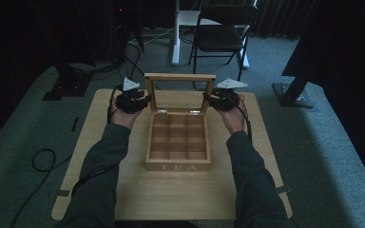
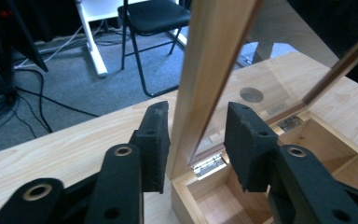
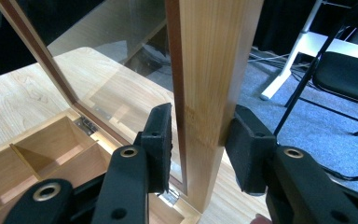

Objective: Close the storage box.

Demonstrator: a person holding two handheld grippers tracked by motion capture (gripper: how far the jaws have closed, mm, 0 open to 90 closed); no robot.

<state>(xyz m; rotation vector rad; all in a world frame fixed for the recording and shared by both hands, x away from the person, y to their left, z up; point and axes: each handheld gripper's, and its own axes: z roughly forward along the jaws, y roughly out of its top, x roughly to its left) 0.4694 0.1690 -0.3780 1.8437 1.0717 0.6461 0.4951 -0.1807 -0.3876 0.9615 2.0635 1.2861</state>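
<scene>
A wooden tea box (image 1: 178, 166) marked TEA sits mid-table, its glass-paned lid (image 1: 180, 77) standing upright. The compartments look empty. My left gripper (image 1: 145, 100) is at the lid's left frame post (image 2: 200, 84). The post stands between its jaws, with a gap on the glass side, so it is open. My right gripper (image 1: 208, 99) straddles the lid's right frame post (image 3: 209, 93). Its outer pad (image 3: 244, 144) rests against the wood and its inner pad (image 3: 161, 140) is a sliver off, also open.
The light wooden table (image 1: 138, 190) has a round hole (image 2: 251, 94) behind the box. A black folding chair (image 1: 221, 35) and a white stand's foot (image 1: 176, 54) are on the carpet beyond. Cables (image 1: 43, 159) trail on the floor at the left.
</scene>
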